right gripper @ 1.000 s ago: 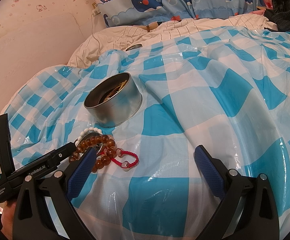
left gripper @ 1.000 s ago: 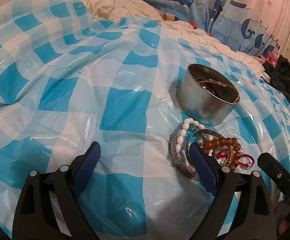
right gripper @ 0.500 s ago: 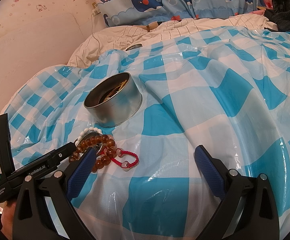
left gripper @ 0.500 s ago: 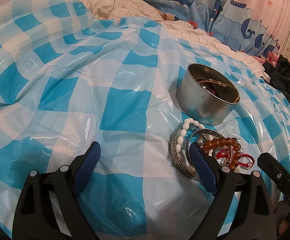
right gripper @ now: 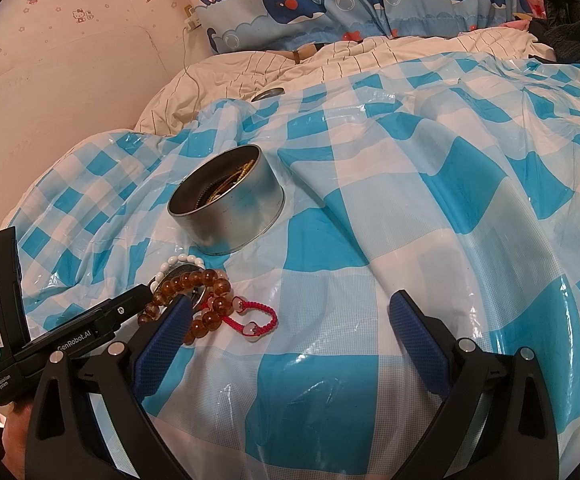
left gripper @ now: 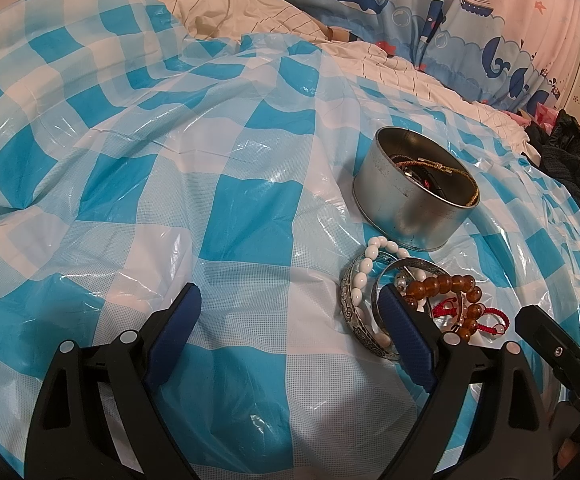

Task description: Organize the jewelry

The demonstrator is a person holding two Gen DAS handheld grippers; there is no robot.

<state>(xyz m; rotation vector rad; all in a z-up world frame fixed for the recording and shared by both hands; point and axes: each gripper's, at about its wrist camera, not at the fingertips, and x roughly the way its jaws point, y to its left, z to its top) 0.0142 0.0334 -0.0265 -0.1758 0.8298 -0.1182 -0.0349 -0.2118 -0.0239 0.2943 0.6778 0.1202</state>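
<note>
Both grippers wide open, held low and level

The left gripper [left gripper: 290, 320] has its blue-padded fingers [left gripper: 174, 328] spread far apart with nothing between them. The right gripper [right gripper: 290, 320] is spread just as wide and is likewise empty. From the right wrist view the left gripper's black body sits just to the left, with a bit of the holding hand [right gripper: 14, 436] below it.

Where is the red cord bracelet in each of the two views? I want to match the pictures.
Left wrist view: the red cord bracelet is low on the right, partly under the amber bead bracelet.
Right wrist view: it lies lower left of centre, in plain sight.
Shared landmark: the round metal tin, just beyond the pile.
</note>
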